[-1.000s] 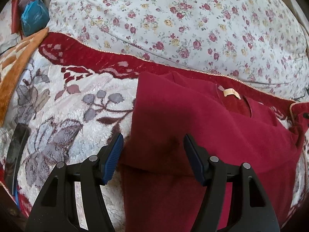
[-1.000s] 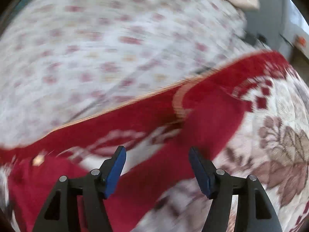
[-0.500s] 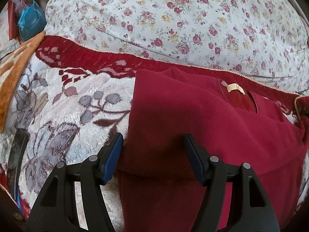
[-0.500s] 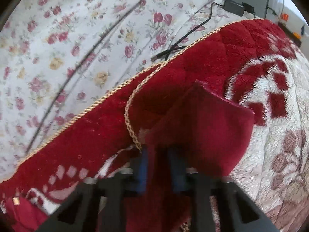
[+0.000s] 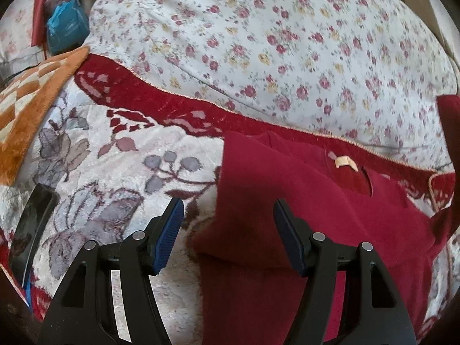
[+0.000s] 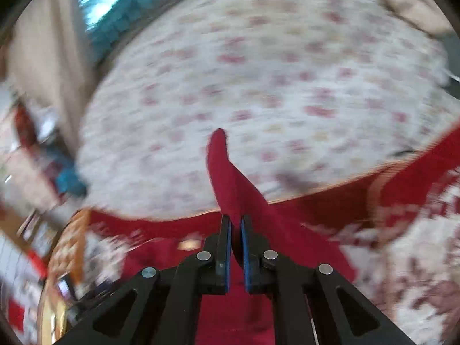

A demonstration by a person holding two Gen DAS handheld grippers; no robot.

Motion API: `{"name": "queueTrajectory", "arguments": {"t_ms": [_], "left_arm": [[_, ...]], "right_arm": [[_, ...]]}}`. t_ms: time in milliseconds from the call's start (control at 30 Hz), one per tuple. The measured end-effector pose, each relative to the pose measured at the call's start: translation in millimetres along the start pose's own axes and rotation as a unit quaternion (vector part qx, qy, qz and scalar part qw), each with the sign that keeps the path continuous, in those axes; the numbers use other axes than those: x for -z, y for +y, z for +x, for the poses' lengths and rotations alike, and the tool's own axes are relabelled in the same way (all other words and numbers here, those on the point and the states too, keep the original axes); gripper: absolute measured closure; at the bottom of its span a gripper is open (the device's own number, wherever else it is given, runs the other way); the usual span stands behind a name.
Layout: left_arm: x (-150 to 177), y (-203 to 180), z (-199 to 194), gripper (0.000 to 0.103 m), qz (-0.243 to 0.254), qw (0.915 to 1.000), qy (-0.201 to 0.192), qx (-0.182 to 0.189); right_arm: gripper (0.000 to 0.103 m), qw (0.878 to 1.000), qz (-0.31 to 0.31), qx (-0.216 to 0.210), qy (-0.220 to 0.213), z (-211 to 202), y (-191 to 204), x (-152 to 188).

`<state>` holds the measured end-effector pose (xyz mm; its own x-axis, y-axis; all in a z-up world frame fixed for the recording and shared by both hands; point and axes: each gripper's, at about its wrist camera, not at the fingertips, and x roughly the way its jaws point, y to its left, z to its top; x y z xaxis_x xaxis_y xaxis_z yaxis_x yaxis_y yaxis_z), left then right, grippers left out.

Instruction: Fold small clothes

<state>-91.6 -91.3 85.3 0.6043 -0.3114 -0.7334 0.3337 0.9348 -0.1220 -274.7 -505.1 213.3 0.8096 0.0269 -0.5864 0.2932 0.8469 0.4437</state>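
A small dark red top (image 5: 302, 207) with a beige neck label lies on a red-and-white floral blanket (image 5: 120, 172); its left side is folded in. My left gripper (image 5: 227, 230) is open and empty, hovering over the folded left edge. My right gripper (image 6: 235, 247) is shut on the top's right sleeve (image 6: 230, 178) and holds it lifted, the sleeve end sticking up past the fingertips. The lifted sleeve also shows at the right edge of the left wrist view (image 5: 450, 132). The right wrist view is motion-blurred.
A large white floral pillow (image 5: 273, 43) lies behind the top. An orange-and-cream mat (image 5: 28, 109) and a blue bag (image 5: 64, 28) sit at far left. A dark phone (image 5: 31, 224) lies on the blanket at left.
My right gripper shut on the right sleeve and lifted it, swinging left over the top. My left gripper stayed open, shifting slightly.
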Motion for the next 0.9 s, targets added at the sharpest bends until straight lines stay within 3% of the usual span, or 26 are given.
{"name": "queueTrajectory", "arguments": {"t_ms": [167,300,367,433,533,633,733,833,867,900], "left_arm": [[-5.4,14.2,-4.2,0.038,-0.033,0.9993,-0.007,0.019],[-6.9,19.4,-6.0,0.038,-0.043,0.9982,-0.004,0.041],[-7.1,18.5,-7.6,0.038,-0.039,0.9979,-0.004,0.052],[-6.8,15.3,-8.8,0.038,-0.036,0.9972,-0.003,0.065],[-6.3,5.5,-7.1,0.038,-0.026,0.9963,0.004,0.082],[-10.0,-16.3,-1.5,0.038,0.012,0.9958,0.026,0.087],[-12.2,-36.1,8.5,0.038,0.036,0.9934,0.056,0.094],[-12.3,-51.5,27.6,0.038,0.045,0.9931,0.076,0.077],[-12.3,-57.5,36.3,0.040,0.051,0.9922,0.086,0.074],[-11.4,-60.2,39.2,0.058,0.054,0.9916,0.089,0.077]], "right_arm": [[0.097,0.993,-0.070,-0.075,0.060,59.1,100.4,41.7],[0.097,0.982,-0.089,-0.101,0.133,140.0,145.5,106.9],[0.091,0.971,-0.112,-0.085,0.194,180.1,159.3,144.3],[0.071,0.962,-0.132,-0.068,0.228,197.5,164.4,168.7],[0.066,0.961,-0.156,-0.076,0.215,177.1,161.2,176.4],[0.056,0.970,-0.156,-0.059,0.176,137.2,139.7,163.1],[0.055,0.981,-0.127,-0.024,0.144,99.0,97.6,149.1],[0.055,0.988,-0.095,0.006,0.120,72.1,60.4,142.5],[0.055,0.990,-0.087,0.014,0.113,63.8,51.0,140.6],[0.055,0.991,-0.076,0.024,0.108,57.5,39.9,139.9]]}}
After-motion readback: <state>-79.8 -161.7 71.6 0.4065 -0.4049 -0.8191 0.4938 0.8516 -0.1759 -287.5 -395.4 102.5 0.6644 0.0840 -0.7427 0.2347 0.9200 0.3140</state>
